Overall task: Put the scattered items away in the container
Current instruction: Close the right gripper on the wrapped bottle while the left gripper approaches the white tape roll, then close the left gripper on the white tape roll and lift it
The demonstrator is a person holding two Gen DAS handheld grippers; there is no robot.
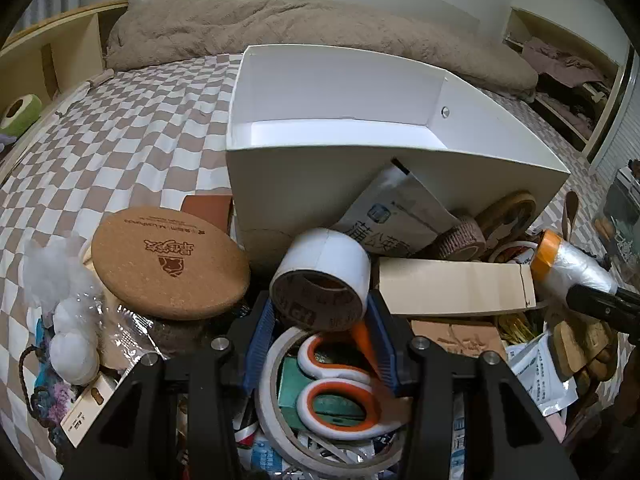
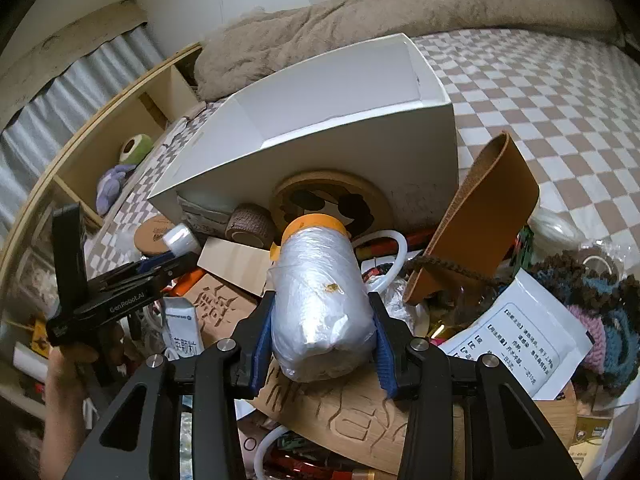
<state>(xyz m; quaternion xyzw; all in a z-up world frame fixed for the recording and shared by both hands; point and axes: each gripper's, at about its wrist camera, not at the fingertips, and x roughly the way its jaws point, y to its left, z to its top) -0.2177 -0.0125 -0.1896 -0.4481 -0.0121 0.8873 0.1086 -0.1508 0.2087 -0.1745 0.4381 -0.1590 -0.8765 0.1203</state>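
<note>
An empty white box (image 1: 340, 80) stands on the checked bed behind a heap of clutter; it also shows in the right wrist view (image 2: 320, 92). My left gripper (image 1: 320, 308) is shut on a white tape roll (image 1: 324, 264) with a brown core, above orange-handled scissors (image 1: 340, 384). My right gripper (image 2: 322, 320) is shut on a plastic film roll with an orange end (image 2: 320, 292), seen from the left wrist at the right (image 1: 572, 268). The left gripper shows at the left of the right wrist view (image 2: 176, 264).
A round cork coaster (image 1: 168, 260), a kraft carton (image 1: 452, 288), a brown tape roll (image 1: 460, 236) and a paper pouch (image 1: 396, 212) lie before the box. A tan leather strip (image 2: 484, 216), crochet yarn (image 2: 592, 300), a printed sachet (image 2: 516, 344) and carved wood board (image 2: 352, 420) lie at the right.
</note>
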